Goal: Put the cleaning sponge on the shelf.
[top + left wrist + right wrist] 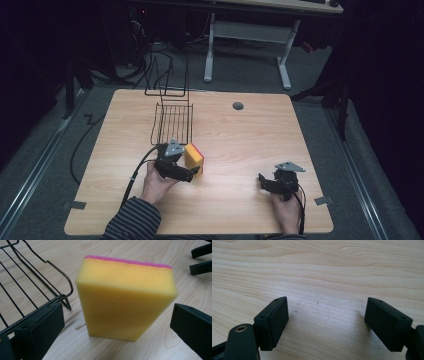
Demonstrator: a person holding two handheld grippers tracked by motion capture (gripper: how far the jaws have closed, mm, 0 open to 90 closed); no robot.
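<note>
High view: I count one yellow foam sponge with a pink scouring layer (194,158) standing on edge on the wooden counter (240,145), beside one black wire rack (172,122). Left claw view: my left claw (117,325) gapes wide around it, untouched; soft, light foam, I'd pinch its broad faces. Right claw view: my right claw (325,325) is wide, empty

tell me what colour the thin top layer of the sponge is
Pink, over a yellow sponge body; clearest in the left gripper view.
</note>
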